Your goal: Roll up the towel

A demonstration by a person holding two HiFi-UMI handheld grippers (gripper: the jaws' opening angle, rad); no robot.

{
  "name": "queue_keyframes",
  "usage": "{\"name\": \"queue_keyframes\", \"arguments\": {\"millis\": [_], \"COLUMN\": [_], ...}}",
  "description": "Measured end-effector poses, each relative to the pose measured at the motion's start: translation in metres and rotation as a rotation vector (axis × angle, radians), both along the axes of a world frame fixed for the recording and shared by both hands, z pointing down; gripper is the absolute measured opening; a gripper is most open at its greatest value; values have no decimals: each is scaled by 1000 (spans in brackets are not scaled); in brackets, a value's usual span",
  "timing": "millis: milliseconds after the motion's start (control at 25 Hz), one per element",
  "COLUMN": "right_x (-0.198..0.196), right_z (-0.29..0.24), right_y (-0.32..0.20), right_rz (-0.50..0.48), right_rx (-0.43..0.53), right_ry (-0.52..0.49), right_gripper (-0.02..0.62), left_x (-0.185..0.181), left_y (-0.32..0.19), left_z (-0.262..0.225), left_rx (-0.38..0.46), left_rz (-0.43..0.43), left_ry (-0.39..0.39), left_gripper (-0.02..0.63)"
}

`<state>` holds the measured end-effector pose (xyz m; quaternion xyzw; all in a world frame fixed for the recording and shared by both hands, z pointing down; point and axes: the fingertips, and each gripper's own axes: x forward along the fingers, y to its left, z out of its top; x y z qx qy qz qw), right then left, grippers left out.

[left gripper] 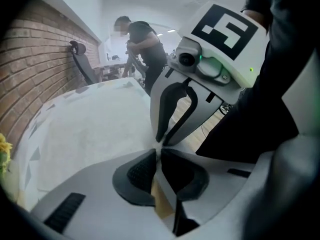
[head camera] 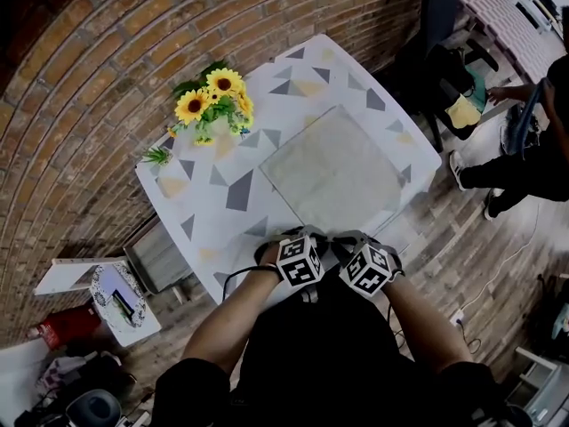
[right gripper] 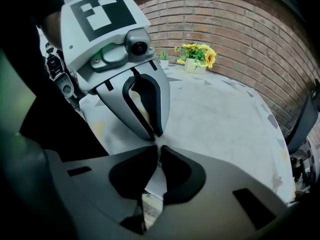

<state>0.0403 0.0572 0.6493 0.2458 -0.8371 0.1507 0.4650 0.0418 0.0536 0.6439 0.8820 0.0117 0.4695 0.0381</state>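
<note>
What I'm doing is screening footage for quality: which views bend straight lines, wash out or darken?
Head view: the brick wall bows into arcs; left gripper view: the towel looks washed out and soft; right gripper view: the wall curves too, the edges fall dark, the sunflowers are fairly sharp.

Head view overhead; gripper views share table (head camera: 206, 228).
</note>
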Motion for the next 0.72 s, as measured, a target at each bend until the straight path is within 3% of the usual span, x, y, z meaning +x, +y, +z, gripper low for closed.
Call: {"name": "queue_keyframes", "arguments": {"millis": [280,440,560,720], "right_x": [0,3,7,4], "right_z": [-10,-17,-17,-23], "right_y": [-8,-17,-21,-22], "right_rz": [82,136,108,-22], "right_rx": [-122,-189,-169,-35], "right_ry": [-121,-184,-155,-62], "right_gripper": [35,37,47,87], "left_x": [-2,4,6,6], "left_y": [1,-8,-13,-16], "left_z": [-4,-3,-2,2], "left_rx": [152,171,157,88], "left_rz": [153,140,144,137], "left_ry": [-63,-64,-70,-78], "left_gripper": [48,48,41,34]}}
